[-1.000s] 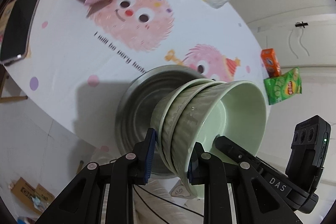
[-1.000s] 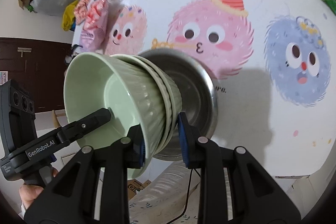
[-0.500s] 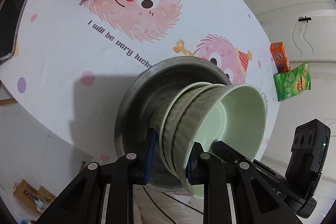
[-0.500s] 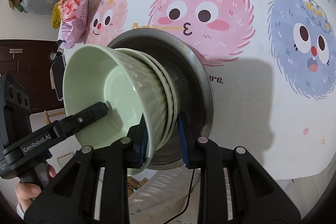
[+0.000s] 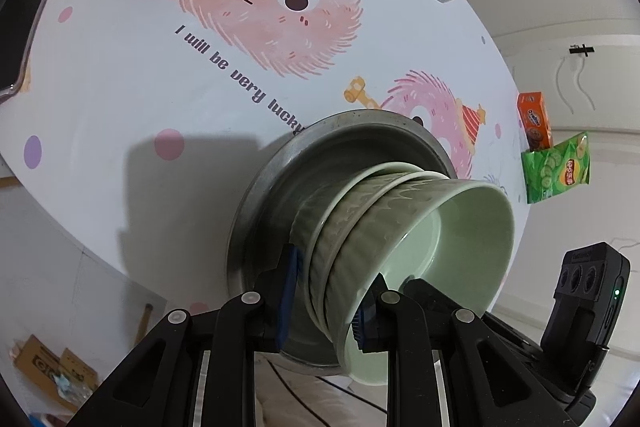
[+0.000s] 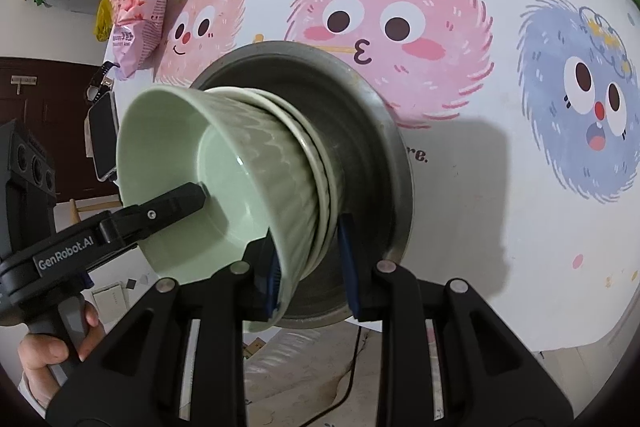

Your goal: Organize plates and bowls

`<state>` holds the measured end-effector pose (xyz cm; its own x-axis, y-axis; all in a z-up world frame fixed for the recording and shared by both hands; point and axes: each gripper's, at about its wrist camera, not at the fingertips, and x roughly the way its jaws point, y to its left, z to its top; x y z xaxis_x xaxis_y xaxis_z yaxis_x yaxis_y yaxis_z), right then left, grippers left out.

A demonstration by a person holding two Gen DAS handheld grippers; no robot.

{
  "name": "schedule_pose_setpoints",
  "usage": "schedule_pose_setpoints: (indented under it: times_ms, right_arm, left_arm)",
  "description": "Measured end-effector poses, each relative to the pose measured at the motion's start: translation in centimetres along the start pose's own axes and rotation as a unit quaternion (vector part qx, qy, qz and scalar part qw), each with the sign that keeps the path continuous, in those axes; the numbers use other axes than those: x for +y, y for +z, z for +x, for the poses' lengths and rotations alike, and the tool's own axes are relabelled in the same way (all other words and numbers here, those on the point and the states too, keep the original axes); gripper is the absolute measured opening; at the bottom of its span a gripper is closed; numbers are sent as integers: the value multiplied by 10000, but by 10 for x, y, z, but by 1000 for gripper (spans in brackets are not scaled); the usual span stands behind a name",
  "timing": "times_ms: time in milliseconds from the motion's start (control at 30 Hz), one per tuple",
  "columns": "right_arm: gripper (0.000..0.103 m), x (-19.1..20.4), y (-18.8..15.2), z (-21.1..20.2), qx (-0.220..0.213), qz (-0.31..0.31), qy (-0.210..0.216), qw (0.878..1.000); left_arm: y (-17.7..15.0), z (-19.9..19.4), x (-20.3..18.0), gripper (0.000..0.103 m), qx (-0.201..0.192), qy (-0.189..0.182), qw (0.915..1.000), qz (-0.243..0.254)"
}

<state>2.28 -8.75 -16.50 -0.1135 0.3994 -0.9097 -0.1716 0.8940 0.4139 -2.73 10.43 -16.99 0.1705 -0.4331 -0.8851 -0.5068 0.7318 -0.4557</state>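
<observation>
Left gripper [image 5: 326, 293] and right gripper [image 6: 308, 267] both clamped — apparently firmly.

The green bowls [image 5: 404, 227] look glazed ceramic — glossy inside, ribbed outside; the basin [image 5: 320, 163] is dull brushed metal; the tablecloth [image 5: 160, 67] seems smooth plastic.

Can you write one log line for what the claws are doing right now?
left claw: shut on green bowl stack | right claw: shut on same stack | stack: over metal basin

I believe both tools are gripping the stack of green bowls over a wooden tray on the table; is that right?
Not quite: under the green bowls is a metal basin, not a wooden tray, as the right wrist view shows. The left tool and right tool do both grip the stack.
</observation>
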Motion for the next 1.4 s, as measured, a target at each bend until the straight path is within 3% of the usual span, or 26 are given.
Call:
schedule_pose_setpoints:
  times_ms: [133,200,267,433,500,600,700,1000,1133,1367,1400]
  right_arm:
    - [35,4,-1,-2,-36,-35,-3,10000]
    - [38,6,-3,-5,-73,-90,-21,9999]
    - [39,7,-4,-9,-107,-92,7,9999]
    - [39,8,-10,-40,-434,-118,194,9988]
    - [41,8,-14,-61,-662,-104,376,9970]
    - [62,3,-20,-85,-1067,-73,364,9936]
    - [66,-13,-23,-96,-1335,52,239,9908]
    - [66,-75,-30,-57,-966,805,314,9916]
    - [66,-79,-29,-41,-849,813,457,9920]
    - [66,-69,-25,-19,-658,693,520,9941]
    - [65,-66,-24,-17,-642,649,457,9948]
  left_arm:
    - [-1,-2,-4,30,-4,19,9999,106]
    - [-1,-7,-7,50,-76,40,9998,164]
    - [-2,-17,-11,61,-216,31,9994,260]
    - [-6,-50,-20,72,-486,-25,9972,567]
    - [-6,-67,-19,86,-654,-159,9952,704]
    - [-3,-83,-9,91,-790,-187,9929,866]
    - [2,-81,8,101,-756,-33,9929,920]
    - [12,-45,59,103,-460,68,9969,632]
    - [14,-32,64,103,-320,-115,9972,663]
    - [23,-11,61,101,-157,-86,9968,775]
    - [24,-9,61,95,-127,-79,9969,778]
